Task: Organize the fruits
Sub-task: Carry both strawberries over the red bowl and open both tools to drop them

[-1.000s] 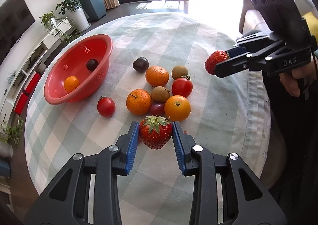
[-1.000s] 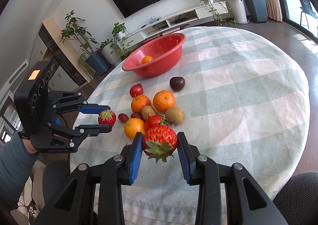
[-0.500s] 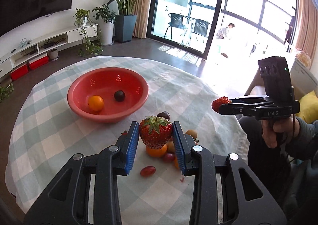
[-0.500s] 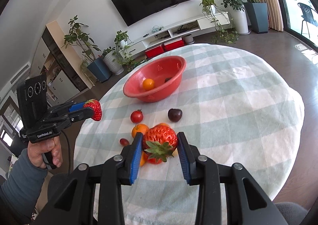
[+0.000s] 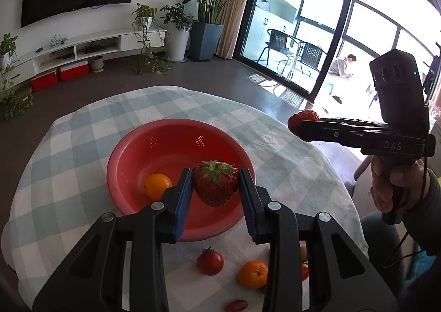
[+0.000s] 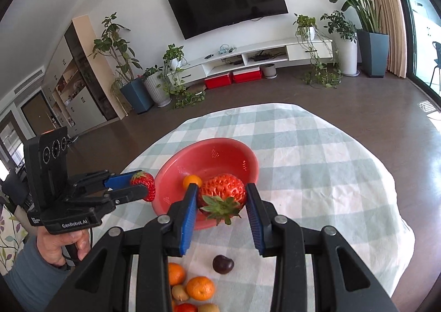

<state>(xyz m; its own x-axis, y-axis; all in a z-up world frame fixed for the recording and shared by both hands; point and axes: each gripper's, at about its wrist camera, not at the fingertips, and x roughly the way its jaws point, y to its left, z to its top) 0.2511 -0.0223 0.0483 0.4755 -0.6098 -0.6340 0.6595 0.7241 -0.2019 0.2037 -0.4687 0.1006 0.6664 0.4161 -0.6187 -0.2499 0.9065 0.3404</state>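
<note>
My left gripper (image 5: 215, 188) is shut on a strawberry (image 5: 215, 187) and holds it above the near side of the red bowl (image 5: 137, 155). My right gripper (image 6: 222, 199) is shut on a second strawberry (image 6: 223, 192), also above the bowl (image 6: 217, 150). Each gripper shows in the other's view: the right one (image 5: 300, 123) to the right of the bowl, the left one (image 6: 146, 186) at the bowl's left rim. An orange fruit (image 5: 157, 185) lies in the bowl.
Loose fruit lies on the checked tablecloth (image 5: 69, 146) in front of the bowl: a tomato (image 5: 210, 261), a mandarin (image 5: 252, 274), a dark plum (image 6: 223, 264), more mandarins (image 6: 200, 288) and kiwis (image 6: 179, 293). The round table's edge drops off on all sides.
Both grippers have risen from the fruit pile and moved forward to the bowl, each carrying its strawberry. The views have tilted up toward the room.
</note>
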